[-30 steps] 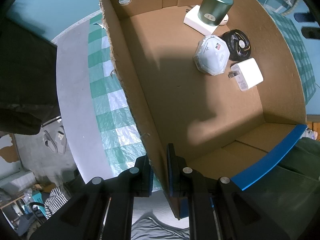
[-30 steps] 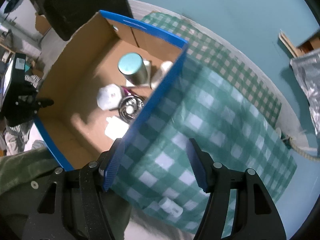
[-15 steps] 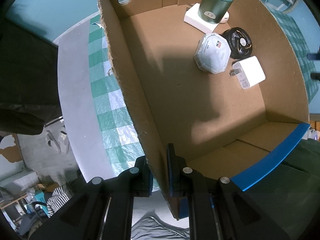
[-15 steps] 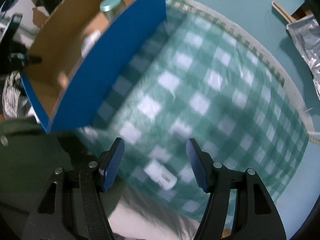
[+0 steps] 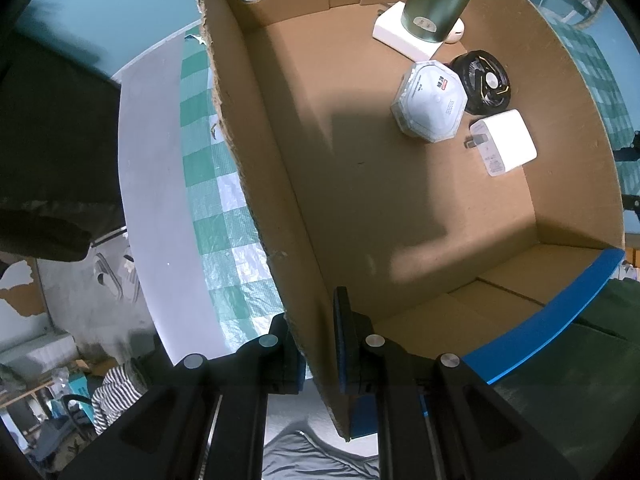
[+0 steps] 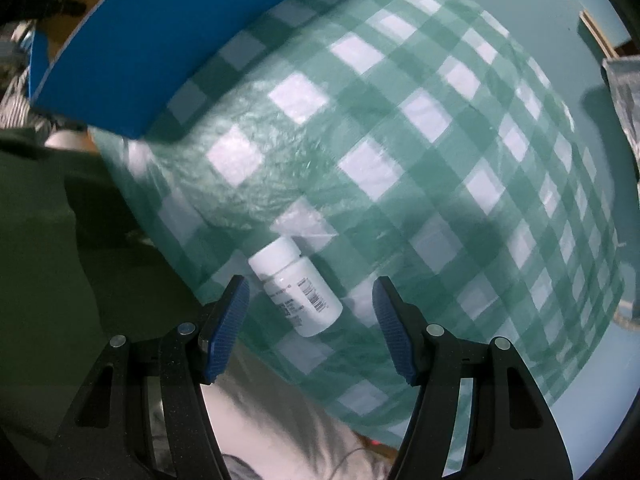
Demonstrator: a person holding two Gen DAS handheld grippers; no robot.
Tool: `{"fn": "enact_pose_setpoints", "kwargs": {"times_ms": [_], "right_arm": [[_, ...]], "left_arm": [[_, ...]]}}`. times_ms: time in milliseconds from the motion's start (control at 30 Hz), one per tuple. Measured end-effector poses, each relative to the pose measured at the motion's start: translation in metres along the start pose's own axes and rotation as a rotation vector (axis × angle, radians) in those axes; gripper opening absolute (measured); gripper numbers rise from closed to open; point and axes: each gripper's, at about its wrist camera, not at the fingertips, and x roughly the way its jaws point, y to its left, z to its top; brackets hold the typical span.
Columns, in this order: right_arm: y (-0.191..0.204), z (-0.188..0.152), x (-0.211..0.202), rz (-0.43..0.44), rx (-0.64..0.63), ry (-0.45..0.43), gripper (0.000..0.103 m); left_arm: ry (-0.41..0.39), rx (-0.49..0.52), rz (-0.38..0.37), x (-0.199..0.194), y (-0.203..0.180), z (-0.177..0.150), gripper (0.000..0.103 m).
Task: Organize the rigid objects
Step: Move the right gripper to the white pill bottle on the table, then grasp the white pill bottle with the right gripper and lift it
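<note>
Right gripper [image 6: 310, 312] is spread wide, with a white pill bottle [image 6: 297, 287] lying on its side between the fingers on the green checkered cloth [image 6: 420, 160], untouched.

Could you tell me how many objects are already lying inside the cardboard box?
5: green canister on a white block, octagonal case, black disc, white charger; a small one may hide behind.

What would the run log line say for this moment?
left tongs: shut on brown cardboard box wall | right tongs: open over lying white plastic pill bottle | green checked cloth
</note>
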Motion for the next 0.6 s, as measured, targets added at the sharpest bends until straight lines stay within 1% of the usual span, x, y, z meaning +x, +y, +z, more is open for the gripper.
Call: {"fn": "enact_pose_setpoints", "kwargs": {"times_ms": [100,200,233,267,333,467,533,600], "right_arm": [[0.003,-0.002,0.011,-0.031,-0.037,0.015,0.065],[0.007,-0.003,0.019,-0.042,-0.071,0.018,0.065],[0.008,-0.003,0.021,-0.045,-0.076,0.019,0.062],[0.009,-0.003,0.024,-0.048,-0.082,0.022,0.054],[0.011,-0.002,0.027,-0.046,-0.089,0.023,0.047],[0.014,-0.002,0.031,-0.043,-0.076,0.024,0.037],[0.011,-0.001,0.030,-0.039,-0.044,0.024,0.032],[0.005,0.002,0.030,-0.011,0.017,0.023,0.032]], "left_arm": [[-0.001,-0.008,0.002,0.000,-0.001,0.000,0.012],[-0.002,-0.010,0.004,0.000,-0.001,0.000,0.012],[-0.002,-0.012,0.004,0.000,-0.001,0.000,0.012],[-0.002,-0.012,0.003,0.000,0.000,0.000,0.012],[-0.003,-0.014,0.003,0.000,0.000,-0.001,0.012],[-0.003,-0.018,0.001,-0.001,0.001,-0.002,0.012],[-0.003,-0.019,-0.001,0.000,0.002,-0.003,0.012],[0.000,-0.017,-0.003,0.001,0.003,-0.003,0.012]]}}
